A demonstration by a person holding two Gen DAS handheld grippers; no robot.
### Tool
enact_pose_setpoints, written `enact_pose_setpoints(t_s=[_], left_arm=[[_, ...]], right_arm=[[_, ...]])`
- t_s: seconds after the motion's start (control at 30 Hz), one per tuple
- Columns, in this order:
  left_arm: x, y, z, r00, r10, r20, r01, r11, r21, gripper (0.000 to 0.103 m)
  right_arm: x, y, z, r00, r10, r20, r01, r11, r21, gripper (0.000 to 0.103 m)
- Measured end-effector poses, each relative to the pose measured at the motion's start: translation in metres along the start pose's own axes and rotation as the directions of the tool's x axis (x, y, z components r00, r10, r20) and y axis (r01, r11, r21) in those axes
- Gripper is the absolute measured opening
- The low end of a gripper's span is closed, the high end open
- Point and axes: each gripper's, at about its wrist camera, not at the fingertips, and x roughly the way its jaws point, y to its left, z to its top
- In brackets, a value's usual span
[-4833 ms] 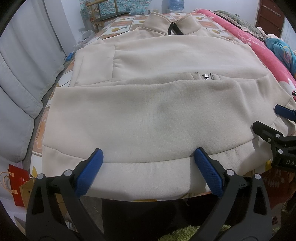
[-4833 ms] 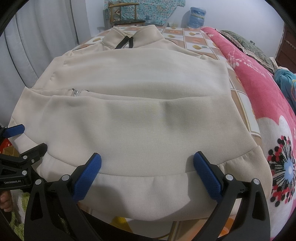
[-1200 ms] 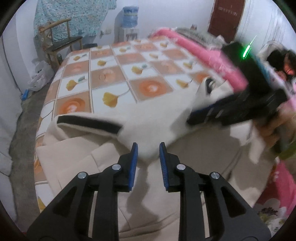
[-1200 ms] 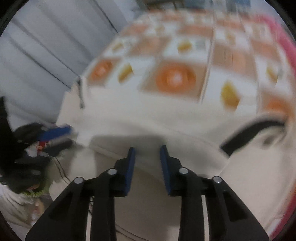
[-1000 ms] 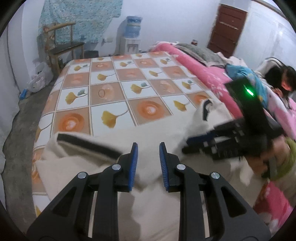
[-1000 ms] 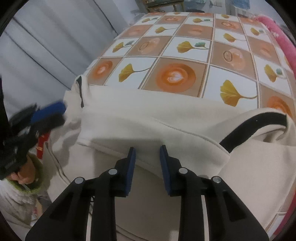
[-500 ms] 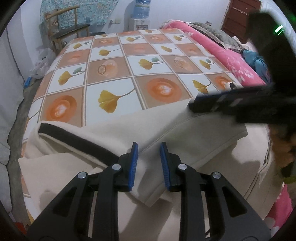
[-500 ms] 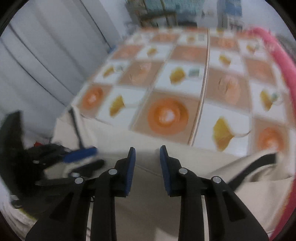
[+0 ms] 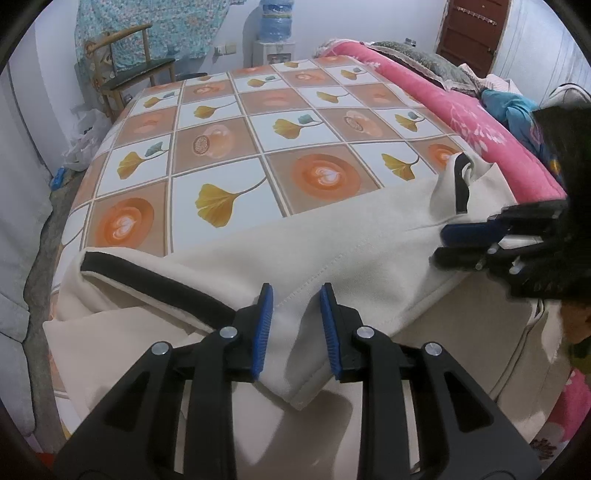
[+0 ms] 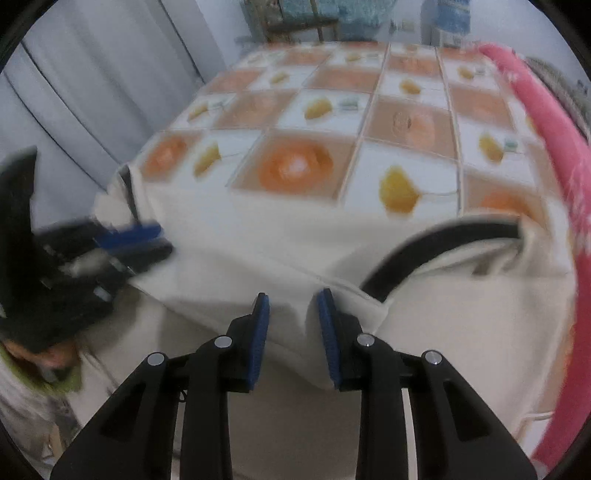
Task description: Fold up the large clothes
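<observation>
A cream jacket (image 9: 332,254) with a black-lined collar (image 9: 155,282) lies on the table's near end, its collar part folded back toward me. My left gripper (image 9: 295,295) is shut on a fold of the cream cloth. My right gripper (image 10: 291,297) is shut on the cloth too, beside the black collar band (image 10: 436,243). In the left wrist view the right gripper (image 9: 480,243) shows at the right edge of the jacket. In the right wrist view the left gripper (image 10: 125,240) shows blurred at the left.
The table wears a checked cloth (image 9: 258,122) with orange and leaf squares. A pink bed (image 9: 461,107) runs along the right. A wooden chair (image 9: 125,62) and a water dispenser (image 9: 275,26) stand at the far end. Grey curtains (image 10: 92,74) hang on the left.
Both grippers went from open at the hem to shut on the jacket's collar end. Over the last second they have drawn the cloth back toward me and lower.
</observation>
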Motion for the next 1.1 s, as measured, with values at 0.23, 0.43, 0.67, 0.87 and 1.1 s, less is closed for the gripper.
enact_pose_setpoints(t_s=[0.23,0.43,0.67,0.87,1.1], left_arm=[[-0.034,-0.01,-0.007,0.997,-0.048,0.054,0.046,0.998,0.032,0.044],[-0.005,-0.032,-0.025,0.994,0.088,-0.063,-0.081,0.991,0.103,0.06],[-0.067,-0.028,-0.041,0.993,0.11,0.038,-0.111,0.993,0.043,0.073],[-0.125,0.002,-0.099,0.987,0.111,0.115,-0.1,0.99,-0.099,0.079],[-0.153,0.035,-0.175,0.978,0.145,0.151,-0.097,0.954,-0.283,0.079]], right_arm=[[-0.032,0.017,-0.012,0.999,-0.014,0.052,0.015,1.0,-0.017,0.029],[-0.012,0.022,-0.028,0.992,-0.117,0.046,0.12,0.991,-0.057,0.029],[-0.067,0.042,-0.055,0.987,-0.083,0.141,0.087,0.996,-0.018,0.058],[-0.077,0.057,-0.108,0.988,0.004,0.156,-0.006,1.0,0.011,0.072],[-0.059,0.054,-0.155,0.987,0.037,0.159,-0.051,0.995,0.089,0.073]])
